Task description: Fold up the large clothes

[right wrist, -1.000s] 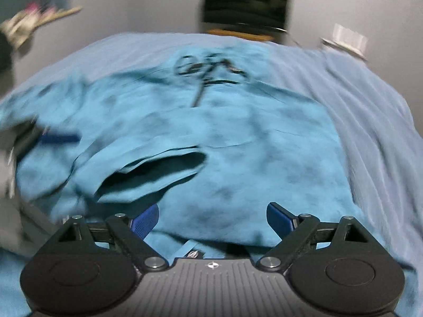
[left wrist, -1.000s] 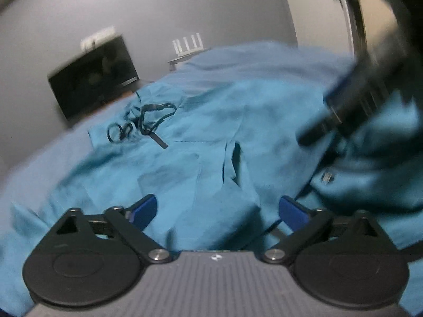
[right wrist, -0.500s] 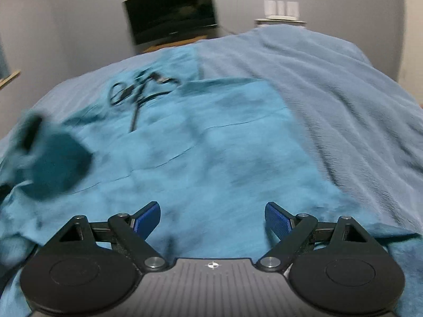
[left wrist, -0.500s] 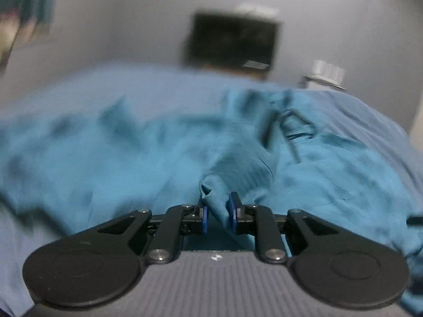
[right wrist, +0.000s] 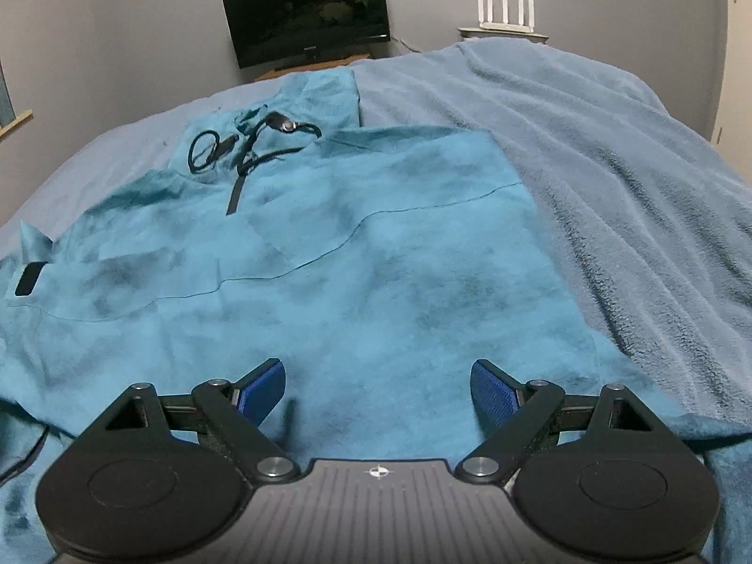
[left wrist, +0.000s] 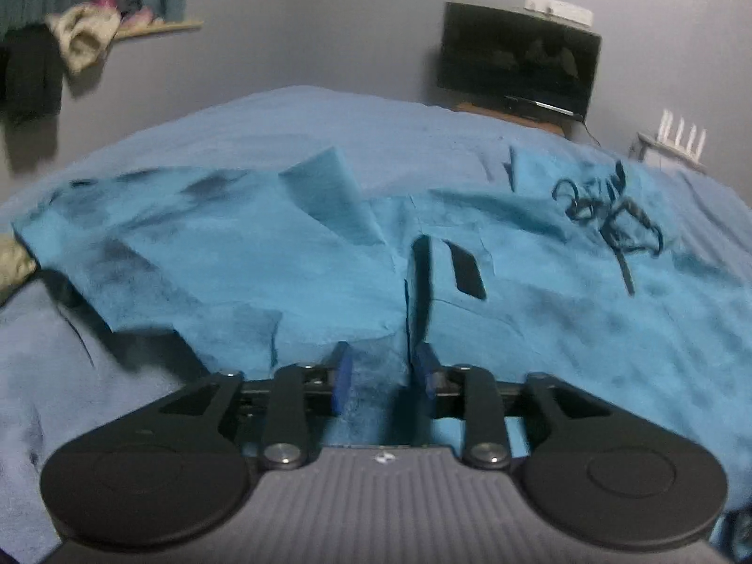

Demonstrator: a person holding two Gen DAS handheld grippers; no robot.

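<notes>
Teal hoodie (right wrist: 376, 254) spread flat on a blue blanket (right wrist: 611, 150), hood and black drawstrings (right wrist: 244, 145) toward the far wall; sleeve cuff (left wrist: 329, 188) folded up at left. Left gripper (left wrist: 381, 376) low over the near edge, jaws narrowly apart and opening, fabric lying between them, grip on it not discernible. Right gripper (right wrist: 378, 392) above the body panel, jaws wide apart, nothing clamped. Beyond: dark monitor (right wrist: 305, 14), white router (right wrist: 505, 11), clothes on a shelf (left wrist: 84, 37).

No readable text, label, brand or number on anything in view.
</notes>
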